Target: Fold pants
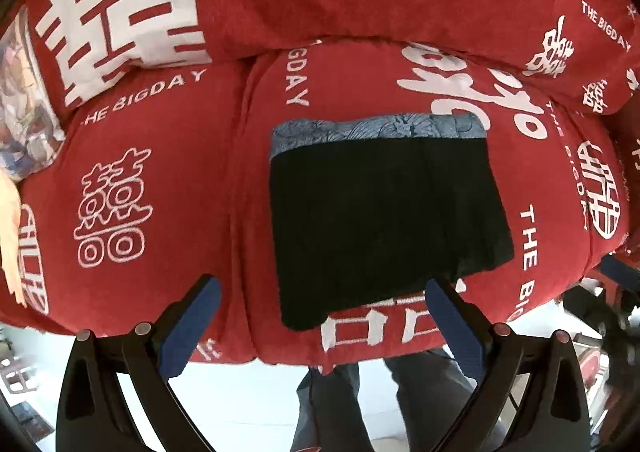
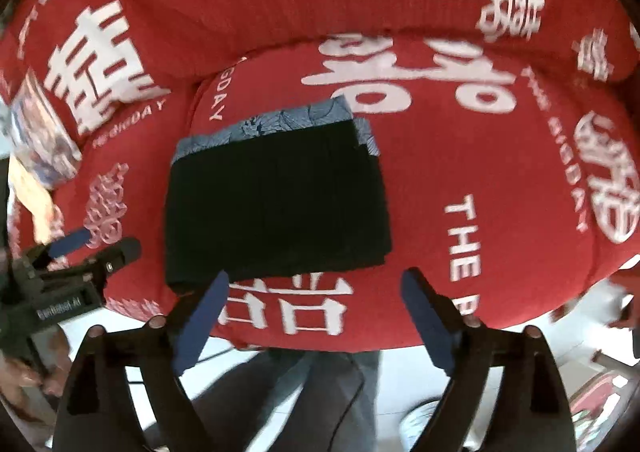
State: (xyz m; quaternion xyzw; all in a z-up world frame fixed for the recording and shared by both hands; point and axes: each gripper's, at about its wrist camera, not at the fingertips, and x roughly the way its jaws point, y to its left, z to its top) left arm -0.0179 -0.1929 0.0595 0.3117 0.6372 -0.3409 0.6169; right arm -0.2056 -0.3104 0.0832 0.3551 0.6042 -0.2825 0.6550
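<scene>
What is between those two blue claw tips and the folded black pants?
In the right wrist view, only red bedcover lies between the open right gripper and the folded pants.

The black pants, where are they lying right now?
The folded black pants lie flat on the red bedspread, right of centre in the left wrist view, blue patterned waistband on the far side, beyond both open grippers, touching neither.

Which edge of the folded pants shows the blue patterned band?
The far edge of the folded pants, towards the backrest: the blue patterned band runs along it. The near and side edges are plain black.
</scene>
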